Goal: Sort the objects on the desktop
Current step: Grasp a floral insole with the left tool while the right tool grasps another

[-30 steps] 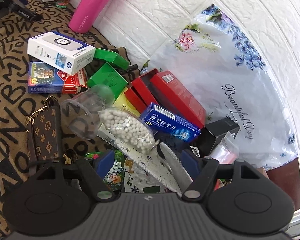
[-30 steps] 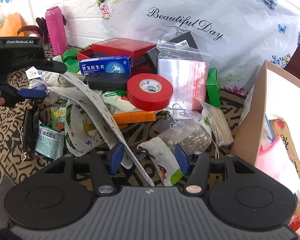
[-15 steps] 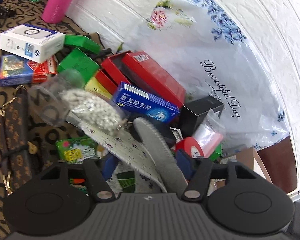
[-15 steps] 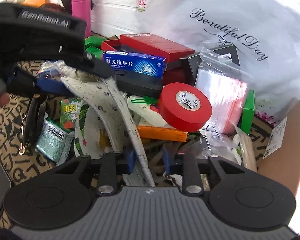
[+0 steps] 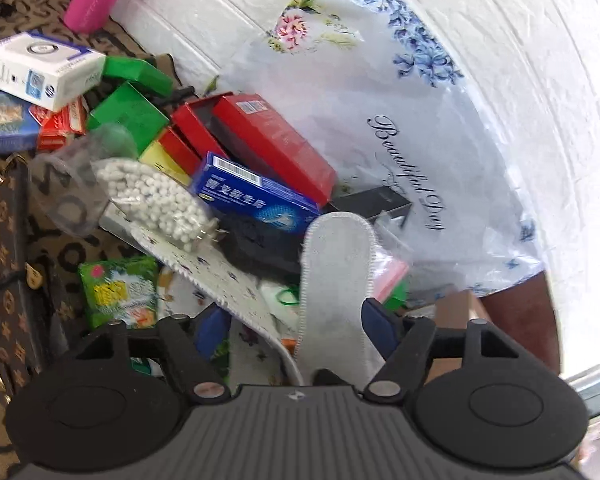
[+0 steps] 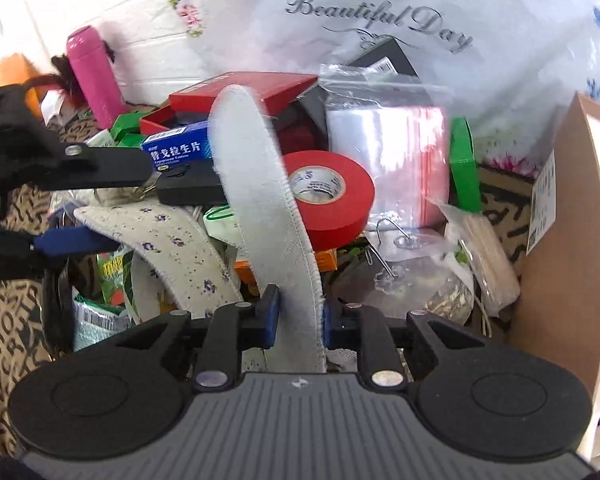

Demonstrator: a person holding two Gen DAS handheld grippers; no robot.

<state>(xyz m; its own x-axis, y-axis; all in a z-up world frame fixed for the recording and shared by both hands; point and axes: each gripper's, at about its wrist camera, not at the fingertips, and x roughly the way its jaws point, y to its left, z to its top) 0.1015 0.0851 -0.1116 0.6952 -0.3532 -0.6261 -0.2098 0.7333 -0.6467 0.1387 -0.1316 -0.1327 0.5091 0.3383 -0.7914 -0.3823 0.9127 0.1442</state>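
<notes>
Two fabric insoles lie in a cluttered pile. My right gripper (image 6: 296,316) is shut on a grey insole (image 6: 268,208), which stands up and curves to the left. The same grey insole (image 5: 336,280) rises between my left gripper's (image 5: 296,324) wide-open fingers. A flowered insole (image 6: 172,248) arches to the left of it, and my left gripper (image 6: 100,204) sits open around its far end. The flowered insole also shows in the left wrist view (image 5: 212,272), under a bag of white beads (image 5: 156,200).
A red tape roll (image 6: 324,196), a blue medicine box (image 6: 176,152), red boxes (image 5: 268,140), a zip bag pack (image 6: 388,160), clear hooks (image 6: 392,248) and a pink bottle (image 6: 92,76) crowd the pile. A cardboard box (image 6: 556,260) stands at the right. A brown purse (image 5: 4,264) lies at the left.
My right gripper closed on the grey insole and lifted it upright. My left gripper swung to the right and stayed open at the flowered insole.
</notes>
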